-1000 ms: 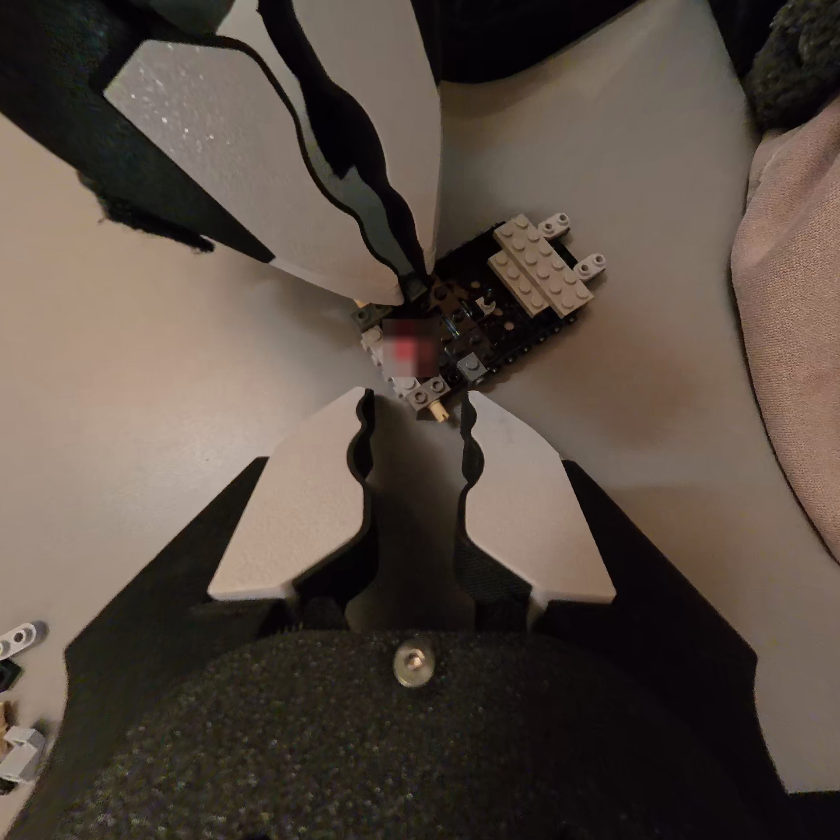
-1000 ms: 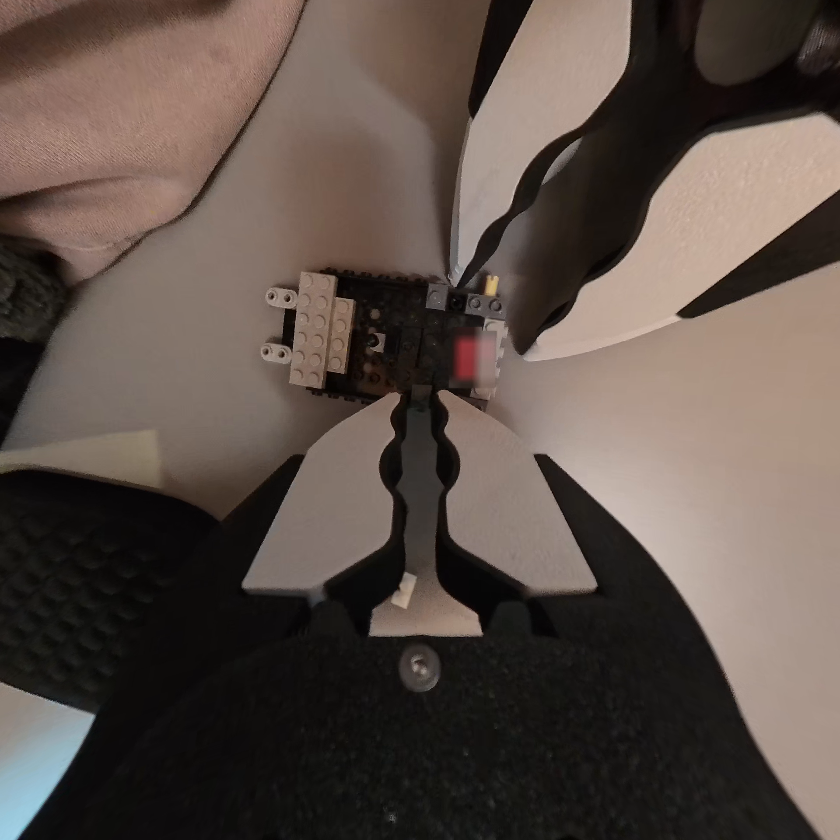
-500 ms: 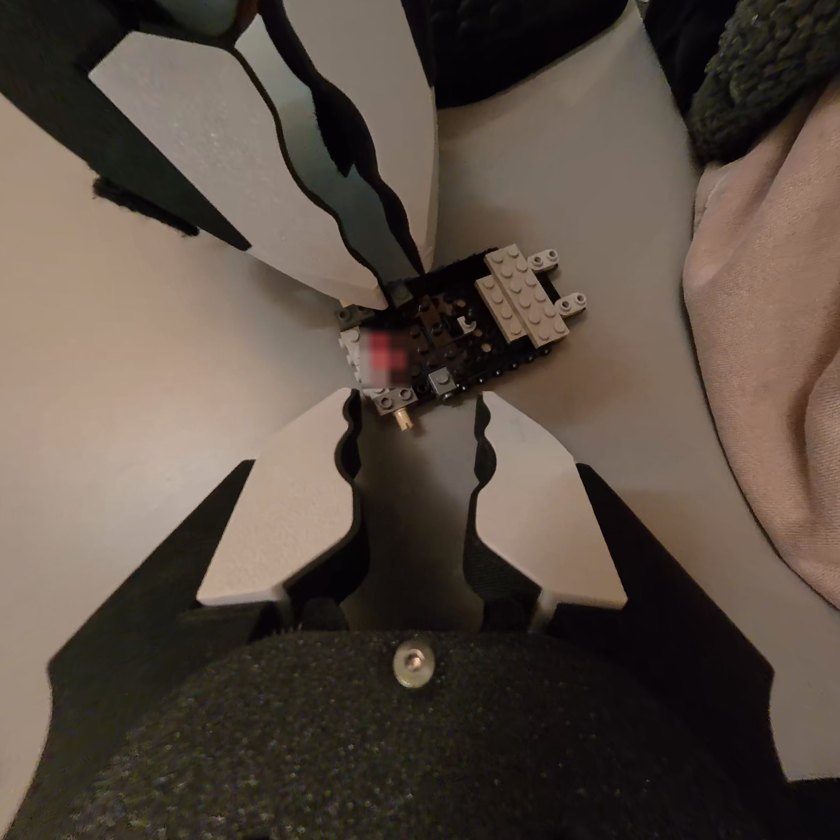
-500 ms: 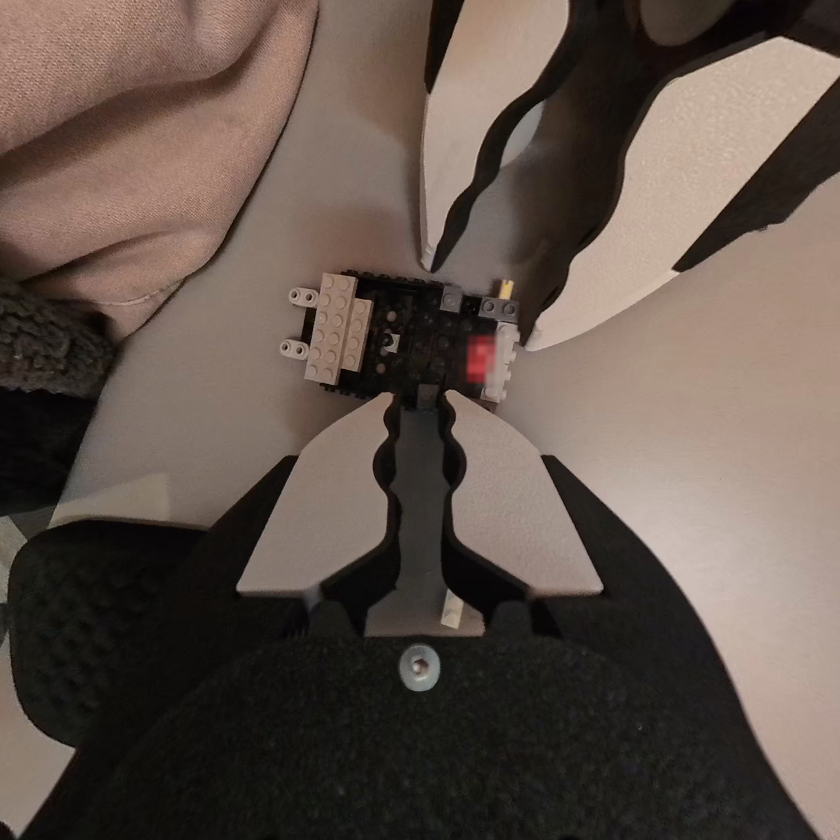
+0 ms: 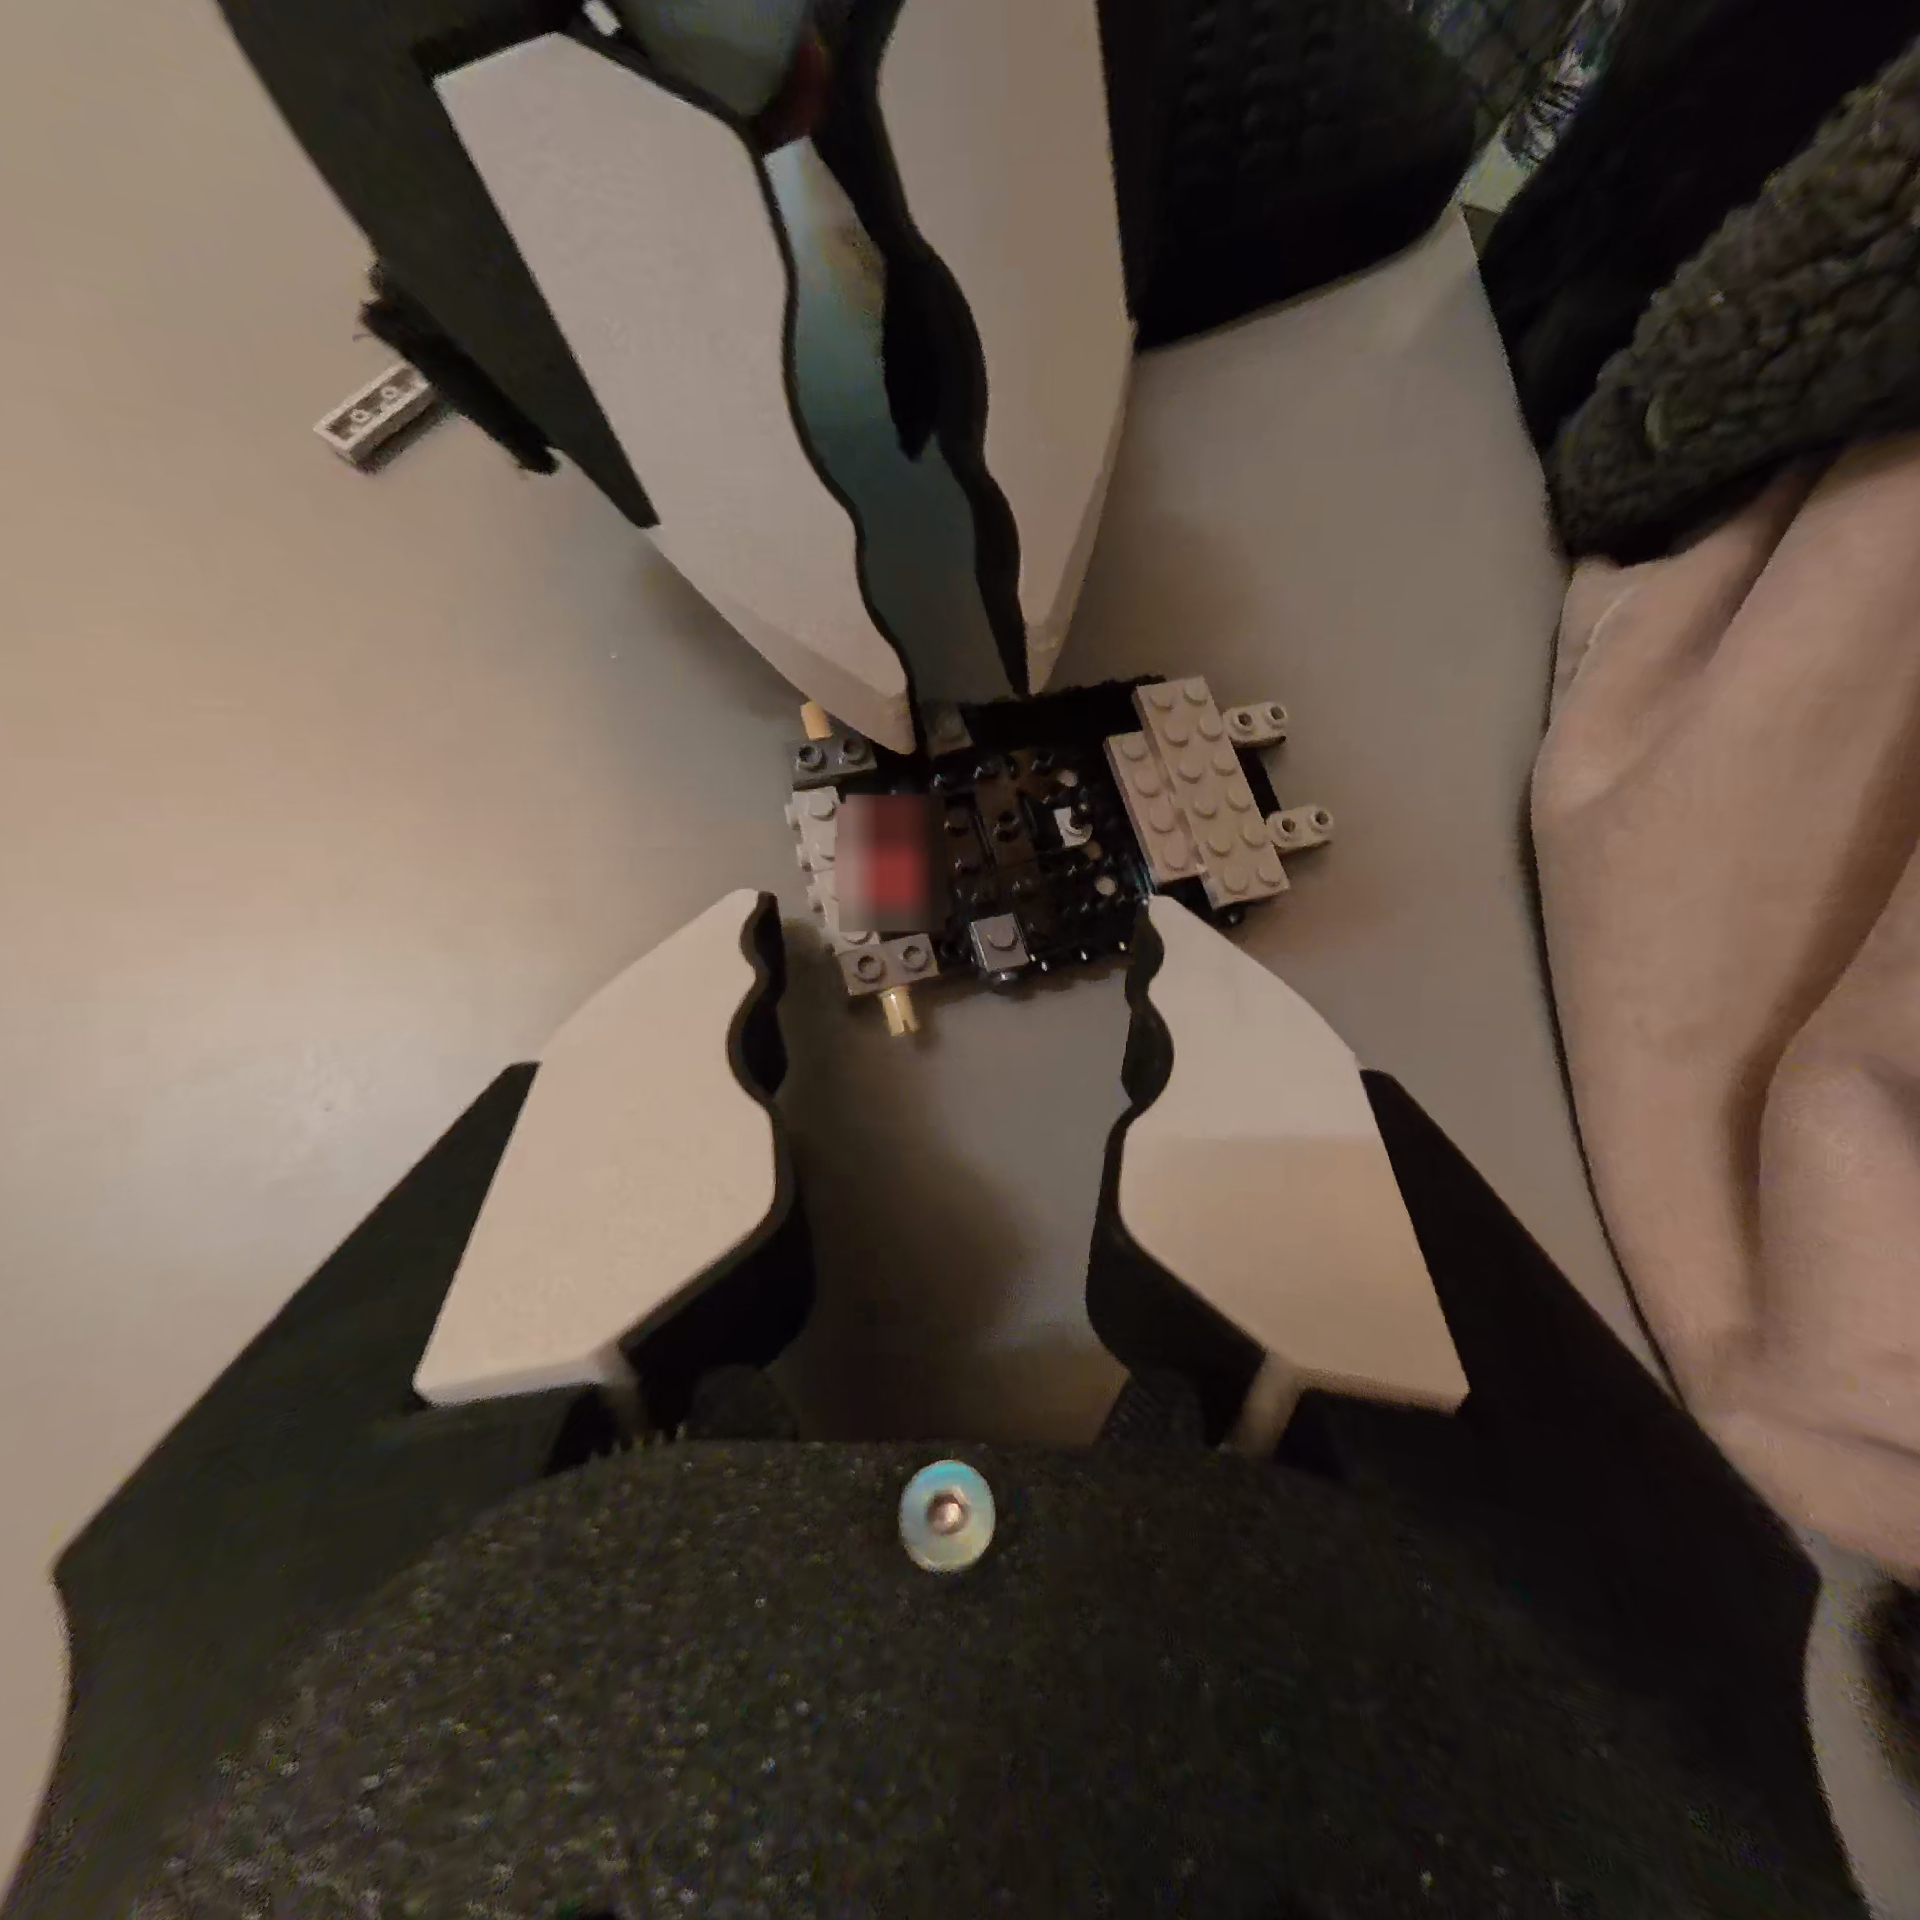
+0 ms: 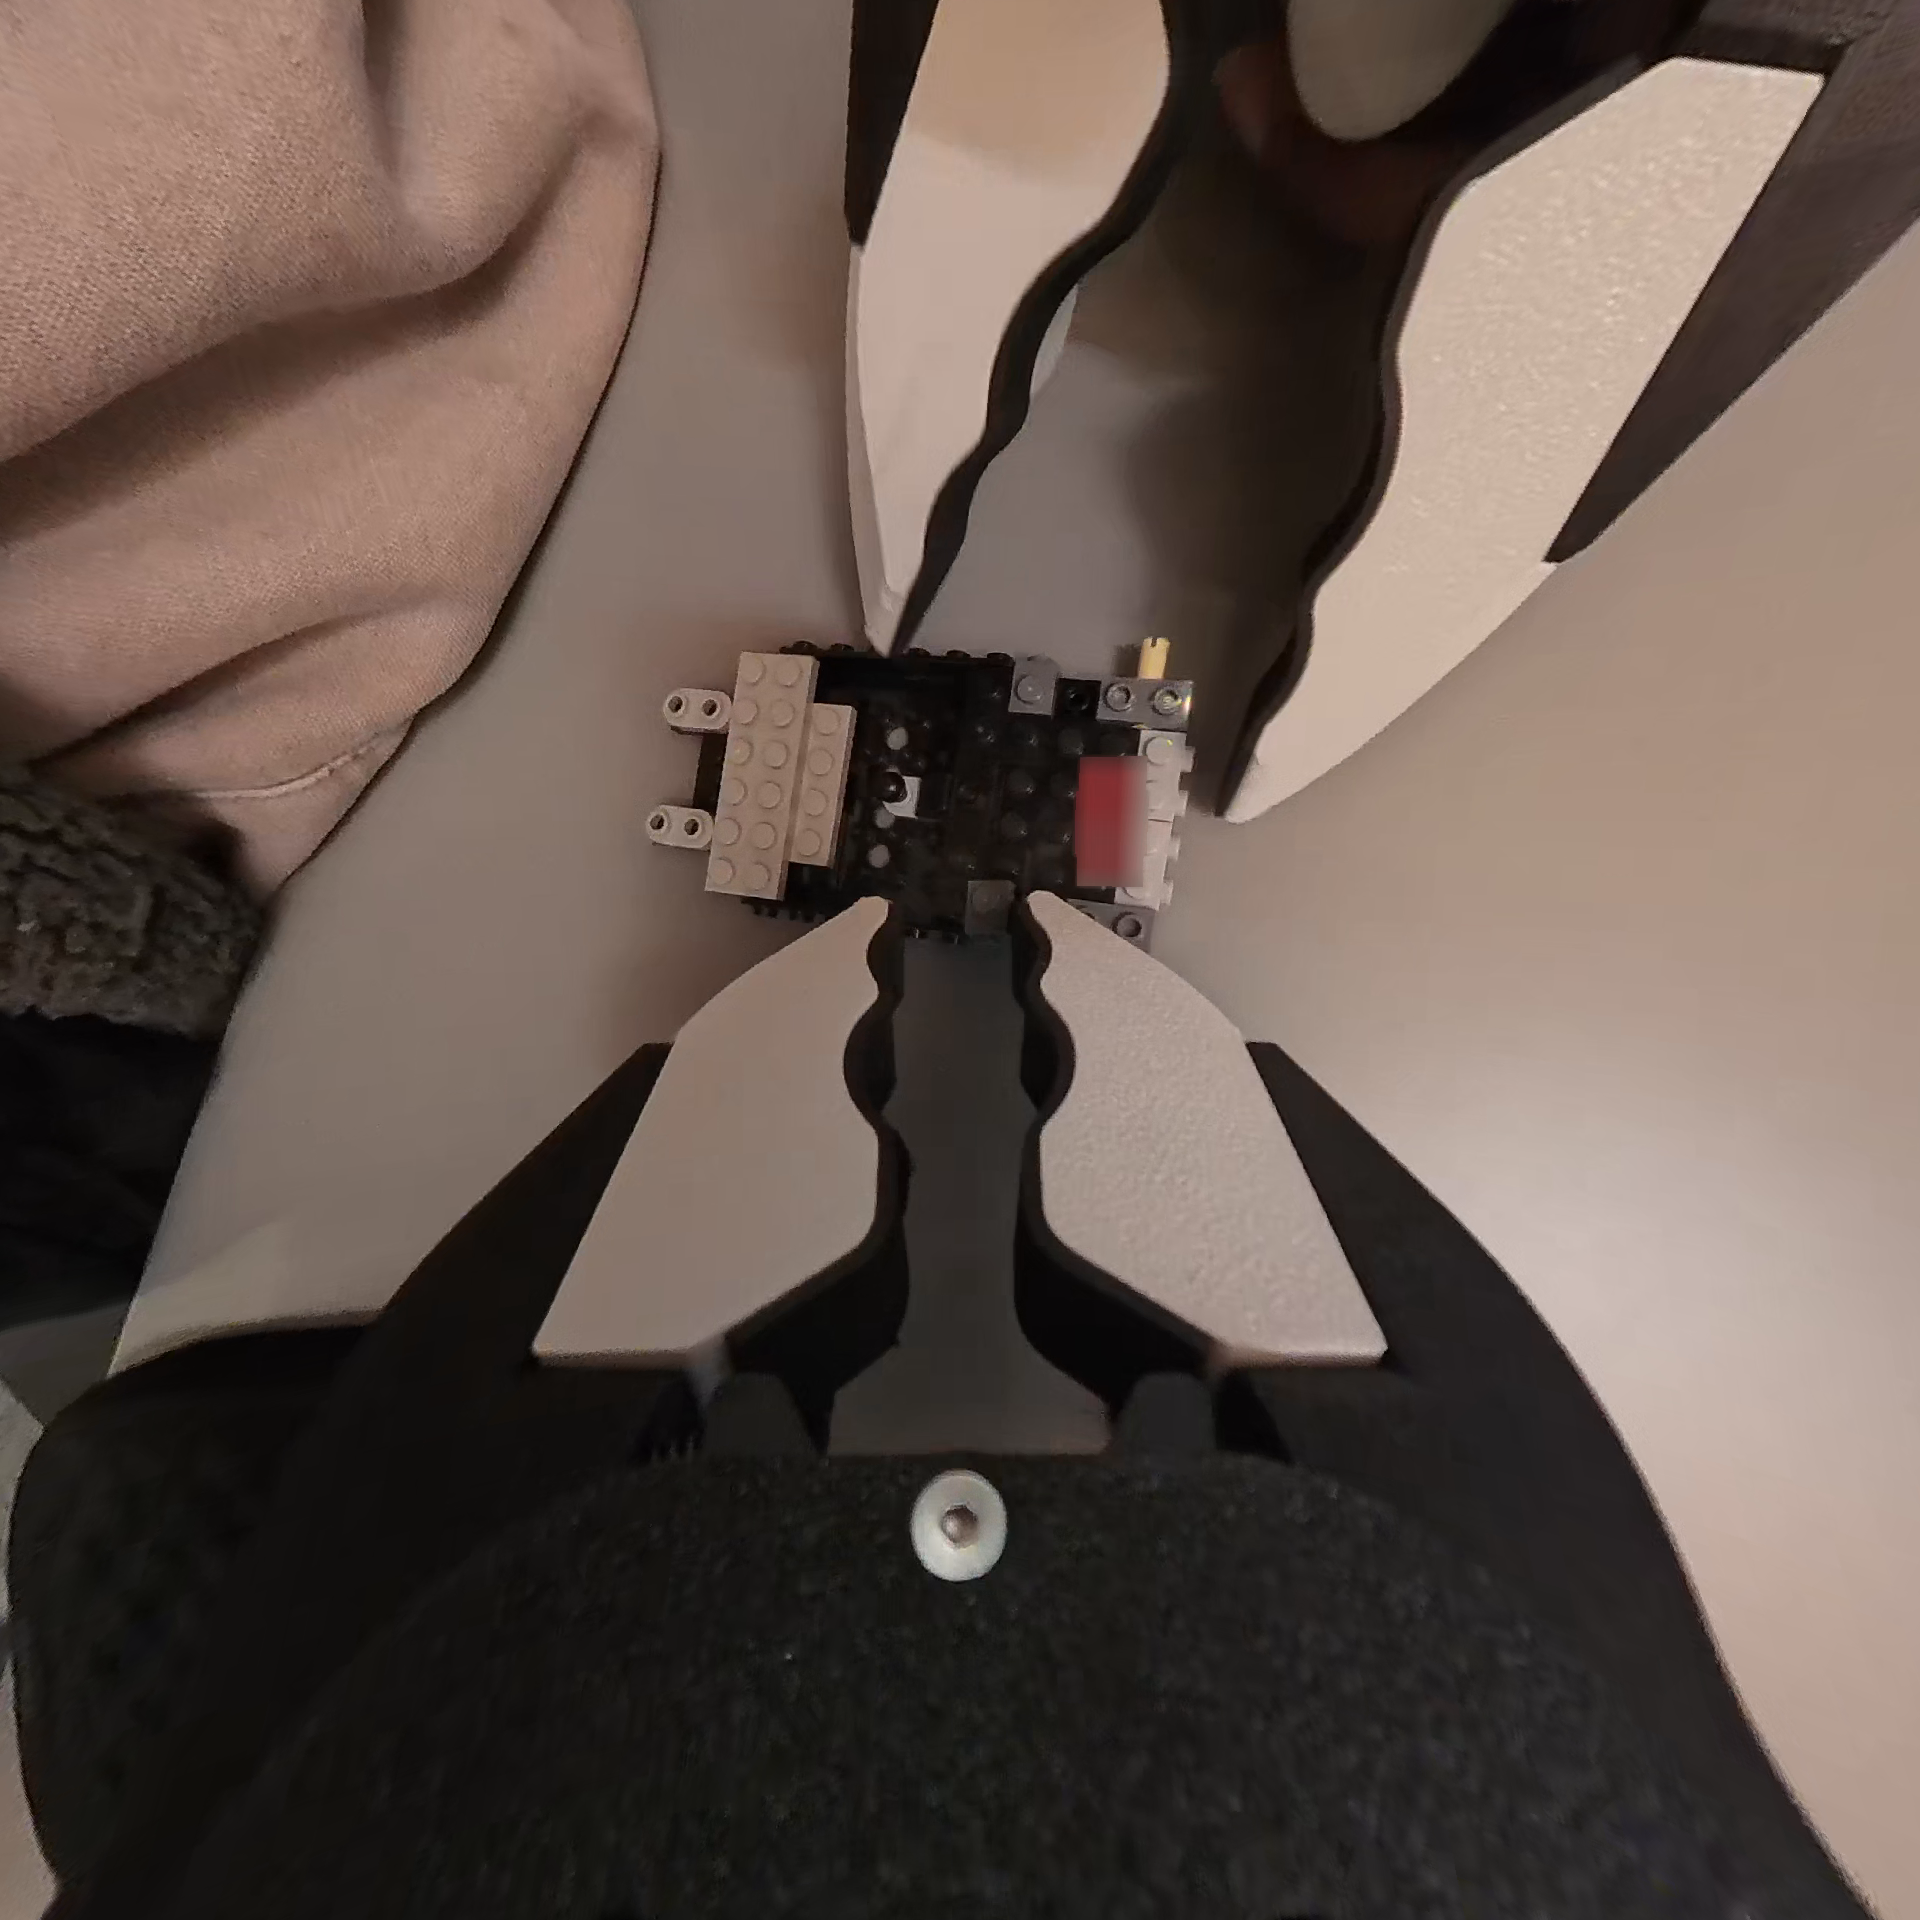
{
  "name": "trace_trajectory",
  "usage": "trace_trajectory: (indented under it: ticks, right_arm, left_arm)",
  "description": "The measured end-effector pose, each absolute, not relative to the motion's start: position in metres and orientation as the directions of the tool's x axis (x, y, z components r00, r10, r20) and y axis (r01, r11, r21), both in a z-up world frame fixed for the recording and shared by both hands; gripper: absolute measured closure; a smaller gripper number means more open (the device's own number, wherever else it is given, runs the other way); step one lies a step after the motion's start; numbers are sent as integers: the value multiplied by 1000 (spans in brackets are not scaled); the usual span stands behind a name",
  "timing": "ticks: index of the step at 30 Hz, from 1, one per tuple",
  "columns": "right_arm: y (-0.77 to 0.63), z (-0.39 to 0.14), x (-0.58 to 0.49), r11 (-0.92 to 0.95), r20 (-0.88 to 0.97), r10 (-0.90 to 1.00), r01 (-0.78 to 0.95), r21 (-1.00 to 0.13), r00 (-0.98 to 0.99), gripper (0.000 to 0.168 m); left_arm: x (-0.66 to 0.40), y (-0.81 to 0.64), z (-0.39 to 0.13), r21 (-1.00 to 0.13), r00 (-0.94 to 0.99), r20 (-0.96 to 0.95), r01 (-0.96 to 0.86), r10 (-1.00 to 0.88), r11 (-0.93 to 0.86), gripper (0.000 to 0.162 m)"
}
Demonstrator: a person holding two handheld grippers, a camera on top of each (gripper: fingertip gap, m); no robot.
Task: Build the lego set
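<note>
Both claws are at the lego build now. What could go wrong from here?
Neither the left claw nor the right claw grips the lego build, which sits loose on the table; a push near the small grey piece may slide it. The tan pin juts out just inside the open left claw; closing could knock it.

No legible text, label, brand, number or sign appears in either view; the lego build (image 5: 1039,831) at the centre of each frame carries a red patch that is mosaic-blurred, so nothing on it can be read; the loose grey plate (image 5: 374,416) in the upper left of the left wrist view shows studs only, with no readable marking.
</note>
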State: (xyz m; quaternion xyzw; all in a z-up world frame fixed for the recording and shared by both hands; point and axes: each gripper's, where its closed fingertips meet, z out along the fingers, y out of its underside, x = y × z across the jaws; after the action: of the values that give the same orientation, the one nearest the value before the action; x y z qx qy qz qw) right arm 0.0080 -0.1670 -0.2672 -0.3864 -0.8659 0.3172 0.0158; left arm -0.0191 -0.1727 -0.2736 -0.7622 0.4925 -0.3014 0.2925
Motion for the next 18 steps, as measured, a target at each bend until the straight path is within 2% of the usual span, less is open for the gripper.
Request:
trace_trajectory:
  ticks: [5, 10, 18]
  right_arm:
    - [-168, -267, 7, 475, -201, 707, 666, -575, -678, 149]
    - [-168, -267, 7, 446, -166, 749, 673, -590, -642, 148]
    - [-167, -267, 3, 391, -123, 815, 693, -605, -567, 146]
  left_arm:
    - [-16, -168, -275, -728, 388, 162, -573, -907, -375, 101]
    - [-16, -164, -281, -700, 433, 87, -615, -897, -364, 117]
    - [-15, -163, -281, -706, 489, 53, -598, -870, -379, 117]
